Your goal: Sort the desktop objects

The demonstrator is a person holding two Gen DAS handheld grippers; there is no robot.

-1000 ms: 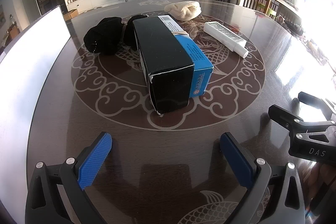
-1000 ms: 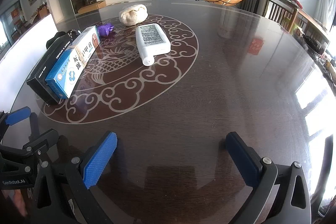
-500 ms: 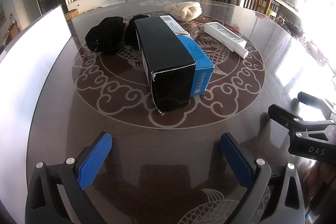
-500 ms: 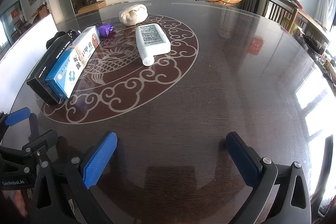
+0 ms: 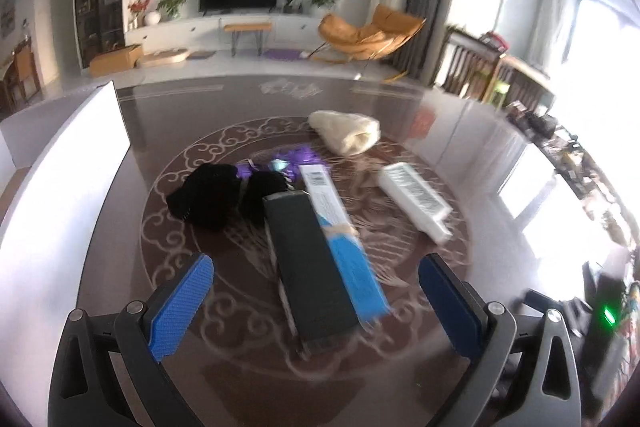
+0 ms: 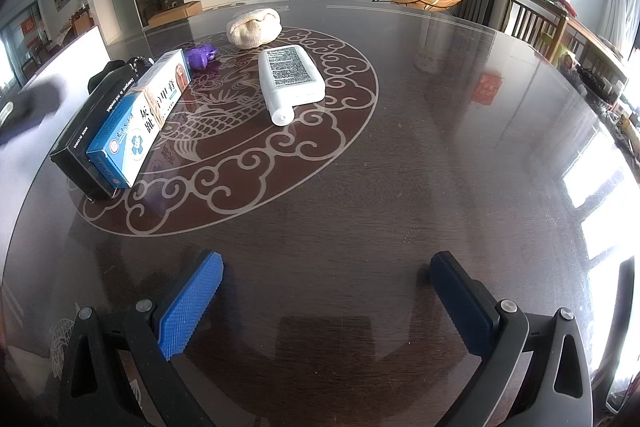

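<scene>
A long black box (image 5: 310, 267) lies on the dark round table (image 5: 500, 167) with a blue and white box (image 5: 344, 239) against its right side; both show in the right wrist view, black box (image 6: 86, 131) and blue box (image 6: 140, 119). My left gripper (image 5: 316, 291) is open and raised above the near end of the boxes, with a finger on each side. Behind them lie black socks (image 5: 208, 195), a purple toy (image 5: 288, 163), a cream cloth (image 5: 348, 131) and a white bottle (image 5: 416, 203). My right gripper (image 6: 326, 301) is open and empty over bare table.
A white panel (image 5: 60, 179) runs along the table's left edge. The bottle (image 6: 290, 79), the cream cloth (image 6: 254, 27) and the purple toy (image 6: 200, 57) sit in the table's ornamented centre. Chairs (image 6: 536, 23) stand at the right.
My left gripper has risen and moved forward over the two boxes, and its view is blurred by motion. It has left the right wrist view's lower left. My right gripper has not moved.
</scene>
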